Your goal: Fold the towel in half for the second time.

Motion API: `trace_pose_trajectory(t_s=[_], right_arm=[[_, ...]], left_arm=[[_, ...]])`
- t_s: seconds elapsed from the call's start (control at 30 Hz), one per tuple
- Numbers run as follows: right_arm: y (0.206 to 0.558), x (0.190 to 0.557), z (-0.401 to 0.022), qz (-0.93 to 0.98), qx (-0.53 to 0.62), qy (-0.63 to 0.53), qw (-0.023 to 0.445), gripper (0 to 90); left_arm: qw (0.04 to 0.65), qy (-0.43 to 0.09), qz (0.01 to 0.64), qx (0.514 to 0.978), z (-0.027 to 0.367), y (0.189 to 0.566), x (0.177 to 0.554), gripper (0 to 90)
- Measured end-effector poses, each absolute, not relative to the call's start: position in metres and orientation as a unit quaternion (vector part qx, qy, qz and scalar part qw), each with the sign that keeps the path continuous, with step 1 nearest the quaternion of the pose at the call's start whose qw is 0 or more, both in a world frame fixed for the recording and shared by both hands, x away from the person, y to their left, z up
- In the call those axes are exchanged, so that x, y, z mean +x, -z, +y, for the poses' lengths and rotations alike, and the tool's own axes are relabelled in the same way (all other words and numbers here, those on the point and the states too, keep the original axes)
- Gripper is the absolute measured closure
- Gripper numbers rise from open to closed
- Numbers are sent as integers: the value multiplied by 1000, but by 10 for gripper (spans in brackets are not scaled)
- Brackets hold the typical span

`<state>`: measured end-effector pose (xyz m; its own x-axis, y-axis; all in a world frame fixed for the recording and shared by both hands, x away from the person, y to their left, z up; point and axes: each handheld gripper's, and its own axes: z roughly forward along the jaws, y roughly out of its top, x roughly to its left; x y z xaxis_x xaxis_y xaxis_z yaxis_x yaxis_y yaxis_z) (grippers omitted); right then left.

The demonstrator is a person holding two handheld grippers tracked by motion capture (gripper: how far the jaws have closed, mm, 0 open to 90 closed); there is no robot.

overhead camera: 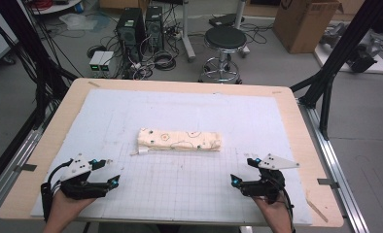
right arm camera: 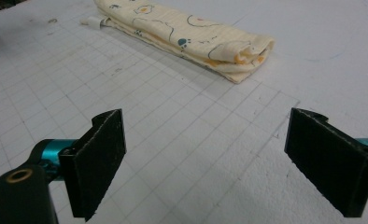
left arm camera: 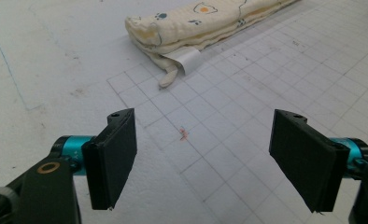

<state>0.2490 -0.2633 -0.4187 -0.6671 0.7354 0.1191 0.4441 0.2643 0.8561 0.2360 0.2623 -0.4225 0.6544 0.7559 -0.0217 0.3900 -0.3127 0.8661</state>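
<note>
A cream cloth with small printed animals lies folded into a long narrow bundle (overhead camera: 180,140) at the middle of the white gridded mat (overhead camera: 189,194). A white label sticks out at its left end (left arm camera: 184,59). My left gripper (overhead camera: 107,171) rests near the front left of the mat, open, jaws wide apart with nothing between them (left arm camera: 203,161). My right gripper (overhead camera: 243,171) sits near the front right, also open and empty (right arm camera: 205,163). Both stand well short of the cloth (right arm camera: 187,37).
The mat lies on a wooden tabletop (overhead camera: 296,126) with black frame posts (overhead camera: 335,63) at the right. Beyond the far edge stand a black stool (overhead camera: 224,41), computer towers (overhead camera: 131,29) and a cardboard box (overhead camera: 304,22) on the floor.
</note>
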Motion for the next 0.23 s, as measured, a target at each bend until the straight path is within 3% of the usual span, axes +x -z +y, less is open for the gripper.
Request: trace_pose_trajectory(t_s=[0.23], right_arm=[[421, 251, -261, 783, 381, -469, 149, 120]], left_arm=[[462, -203, 362, 784, 262, 422, 237, 239]])
